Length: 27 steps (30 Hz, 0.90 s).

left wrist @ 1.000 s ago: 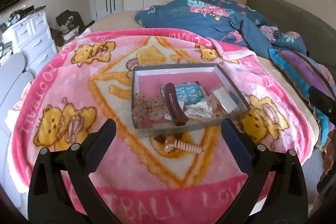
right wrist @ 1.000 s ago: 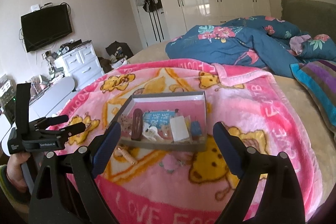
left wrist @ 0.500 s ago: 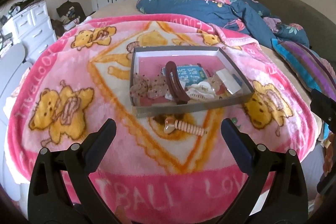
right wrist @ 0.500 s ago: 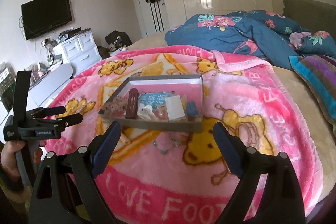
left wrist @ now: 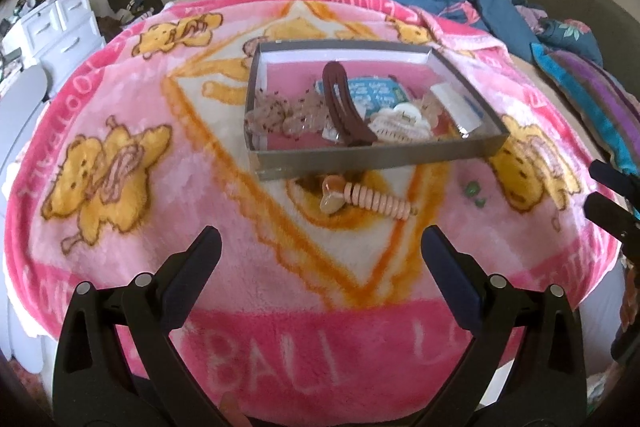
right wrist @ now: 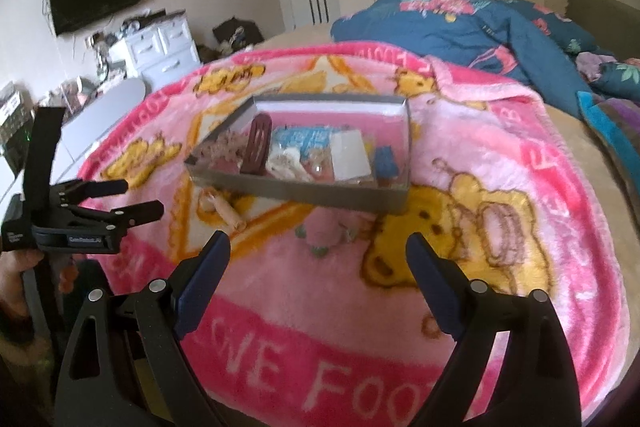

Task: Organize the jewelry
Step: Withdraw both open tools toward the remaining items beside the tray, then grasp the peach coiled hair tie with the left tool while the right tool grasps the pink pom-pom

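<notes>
Now, from the left wrist, the left gripper has dipped toward the blanket, fingers wide and empty, the beaded clip just before the tray. From the right wrist, the right gripper has likewise sunk, agape and empty, nearing the green beads; picking looks imminent.

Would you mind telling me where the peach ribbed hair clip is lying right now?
The peach ribbed hair clip lies on the pink blanket, outside the grey tray, just before its near wall in the left wrist view, left of the small green beads.
</notes>
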Tool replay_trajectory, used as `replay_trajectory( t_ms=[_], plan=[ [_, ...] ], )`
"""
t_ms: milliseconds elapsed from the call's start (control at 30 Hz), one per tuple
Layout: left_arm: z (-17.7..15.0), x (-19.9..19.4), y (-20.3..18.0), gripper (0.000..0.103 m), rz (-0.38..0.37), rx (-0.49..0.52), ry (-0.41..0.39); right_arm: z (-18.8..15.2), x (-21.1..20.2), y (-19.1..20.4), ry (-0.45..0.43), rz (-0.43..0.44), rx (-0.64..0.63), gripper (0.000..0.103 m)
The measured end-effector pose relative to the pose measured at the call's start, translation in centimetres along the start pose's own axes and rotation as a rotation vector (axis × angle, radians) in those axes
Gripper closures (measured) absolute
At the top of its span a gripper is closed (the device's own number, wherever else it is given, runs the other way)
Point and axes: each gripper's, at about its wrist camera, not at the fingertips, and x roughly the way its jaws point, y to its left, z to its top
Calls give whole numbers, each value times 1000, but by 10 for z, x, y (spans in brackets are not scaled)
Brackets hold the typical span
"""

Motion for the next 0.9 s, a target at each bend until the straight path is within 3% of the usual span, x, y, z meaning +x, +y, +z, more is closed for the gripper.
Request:
replay_trajectory(
  t_ms=[333, 667, 733, 800, 900],
  plan=[
    [-2, 28, 2, 10, 10, -5, 50, 4, 67, -6, 107, 7, -65, 14],
    [5, 55, 2, 10, -30, -29, 80, 9, 114, -5, 171, 38, -103, 17],
    [7, 61, 2, 10, -42, -43, 88, 9, 123, -5, 194, 48, -101, 27],
    [9, 67, 1, 10, -60, -56, 98, 8, 131, -6, 220, 69, -93, 47],
    [13, 75, -2, 10, -82, -68, 107, 1, 132, -6, 219, 58, -98, 55]
  ],
)
